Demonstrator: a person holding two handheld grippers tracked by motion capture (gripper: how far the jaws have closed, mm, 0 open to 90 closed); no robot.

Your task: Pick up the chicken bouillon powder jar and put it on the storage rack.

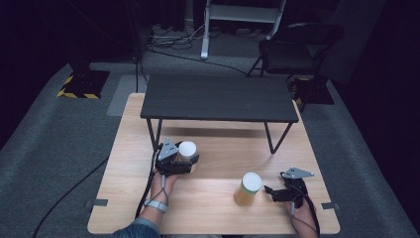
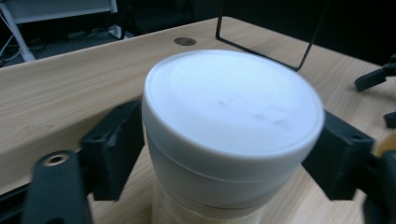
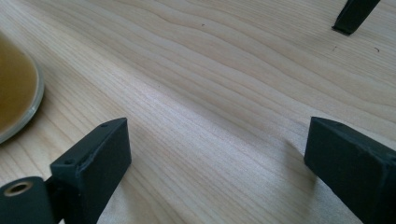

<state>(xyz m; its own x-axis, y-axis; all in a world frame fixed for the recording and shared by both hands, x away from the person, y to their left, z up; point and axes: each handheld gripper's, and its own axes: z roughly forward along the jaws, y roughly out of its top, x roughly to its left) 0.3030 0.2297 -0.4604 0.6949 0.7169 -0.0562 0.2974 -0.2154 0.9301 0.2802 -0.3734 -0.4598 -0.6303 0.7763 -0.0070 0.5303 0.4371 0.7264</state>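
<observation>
Tongs first: our left tongs point(image 2: 224, 154) sit clamped around a white-lidded cup point(image 2: 231, 121), one black jaw pressed to each side just under the lid. From above we see the same left tongs point(image 1: 184, 161) and cup point(image 1: 187, 148) standing upright on the wooden tabletop point(image 1: 218, 208), just in front of the small black table point(image 1: 218, 96) that stands on it.

Our right tongs point(image 3: 215, 154) are spread apart with bare wood between the jaws and nothing gripped. In the high view the right tongs point(image 1: 270, 191) lie low over the tabletop, jaws pointing toward a second cup point(image 1: 247, 189), amber below its white lid, which stands just beside them. We think the amber curve at the left edge of the right gripper view is that second cup point(image 3: 16, 88), though it is cropped too closely to be sure.
</observation>
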